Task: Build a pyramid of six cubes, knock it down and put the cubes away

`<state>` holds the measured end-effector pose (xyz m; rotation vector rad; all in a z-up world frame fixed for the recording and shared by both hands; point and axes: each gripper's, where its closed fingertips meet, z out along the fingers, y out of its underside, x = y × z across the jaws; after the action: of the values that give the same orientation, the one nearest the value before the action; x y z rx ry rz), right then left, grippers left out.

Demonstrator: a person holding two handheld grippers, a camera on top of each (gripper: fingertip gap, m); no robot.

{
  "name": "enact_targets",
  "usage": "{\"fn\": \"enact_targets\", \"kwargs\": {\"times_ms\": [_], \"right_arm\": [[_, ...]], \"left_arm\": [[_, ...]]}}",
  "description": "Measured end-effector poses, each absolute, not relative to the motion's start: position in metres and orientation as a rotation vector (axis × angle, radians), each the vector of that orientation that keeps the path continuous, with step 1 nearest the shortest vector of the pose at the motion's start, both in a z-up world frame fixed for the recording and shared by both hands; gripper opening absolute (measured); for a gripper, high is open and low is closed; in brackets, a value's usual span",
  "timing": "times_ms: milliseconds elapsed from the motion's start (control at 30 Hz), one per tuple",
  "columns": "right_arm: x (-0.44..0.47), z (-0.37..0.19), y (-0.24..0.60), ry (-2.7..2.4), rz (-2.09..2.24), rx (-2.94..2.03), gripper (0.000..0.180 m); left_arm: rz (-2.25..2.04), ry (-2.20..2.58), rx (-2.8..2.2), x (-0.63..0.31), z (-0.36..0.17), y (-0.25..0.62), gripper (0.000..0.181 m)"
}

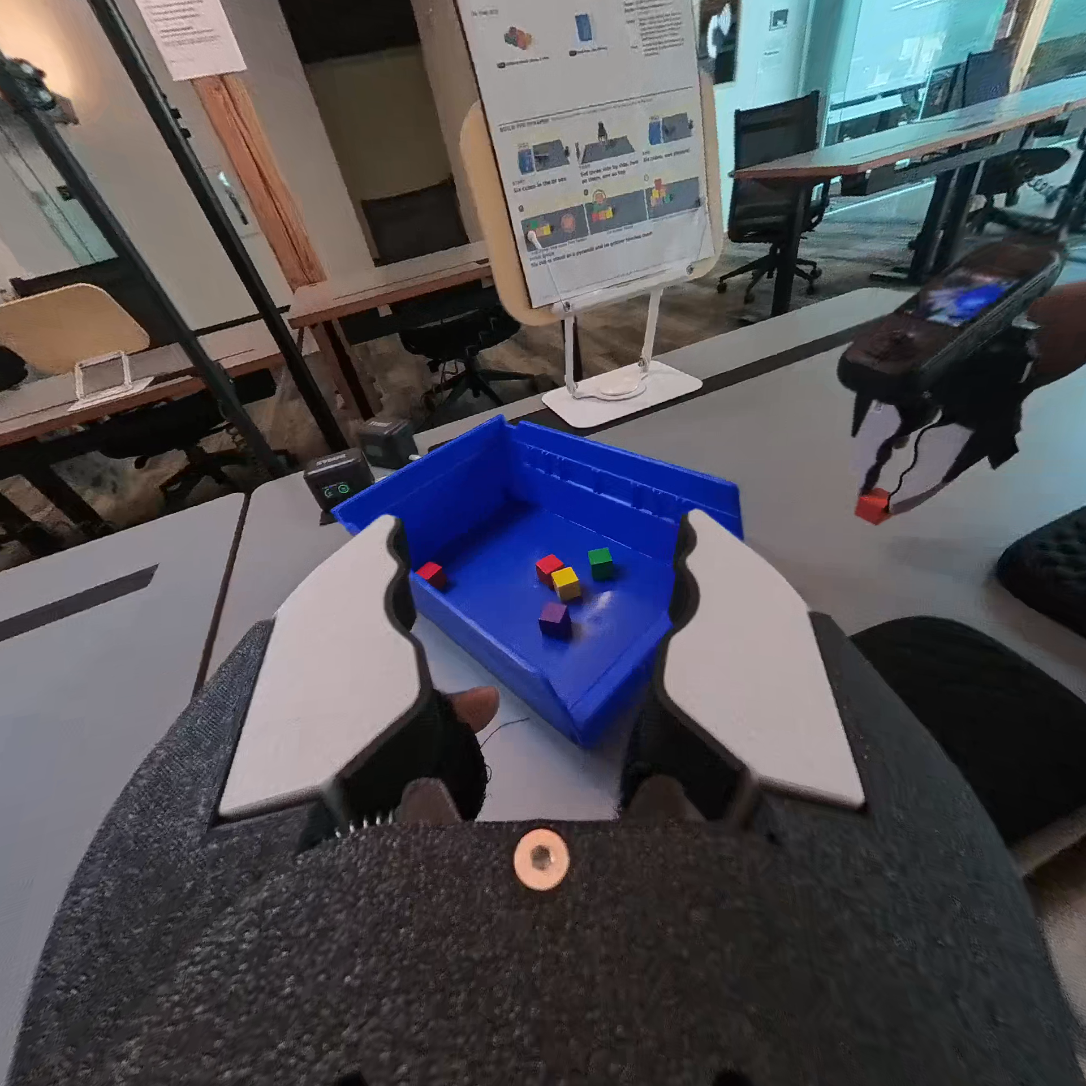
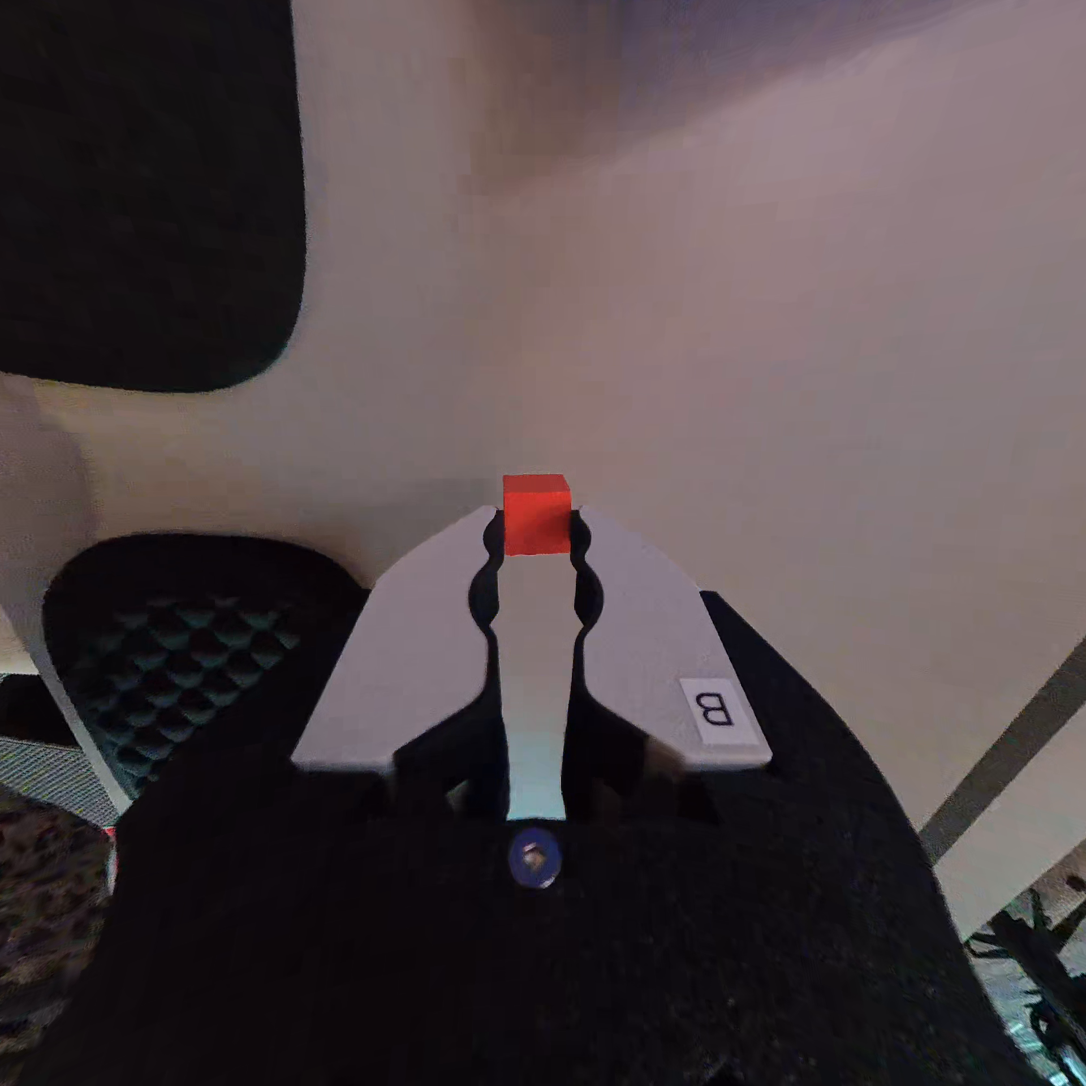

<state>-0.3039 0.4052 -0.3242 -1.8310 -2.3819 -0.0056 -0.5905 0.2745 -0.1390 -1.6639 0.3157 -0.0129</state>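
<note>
Blue bin (image 1: 587,476): glossy smooth plastic. Cubes, e.g. yellow cube (image 1: 566,583): painted, matt, look like wood. Fingers (image 1: 329,664): smooth matt grey plastic w/ black rough-textured body. Desk (image 1: 781,423): smooth, matt.

Your grey table (image 1: 764,470), blue bin (image 1: 446,476) resting on it, white stand base (image 1: 623,391) behind, two black devices (image 1: 341,479) at its far edge, black mats (image 2: 147,176) beside you.
</note>
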Motion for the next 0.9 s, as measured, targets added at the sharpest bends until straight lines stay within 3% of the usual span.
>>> {"fn": "enact_targets", "kwargs": {"times_ms": [33, 900], "right_arm": [[-0.299, -0.331, 0.407, -2.369, -0.008, -1.854, 0.021], [-0.295, -0.36, 0.415, -2.164, 0.048, -2.069, 0.022]], "left_arm": [[-0.017, 0.33, -1.656, -0.586, -0.137, 0.275, 0.086], [-0.017, 0.381, -1.687, -0.578, -0.144, 0.284, 0.086]]}}
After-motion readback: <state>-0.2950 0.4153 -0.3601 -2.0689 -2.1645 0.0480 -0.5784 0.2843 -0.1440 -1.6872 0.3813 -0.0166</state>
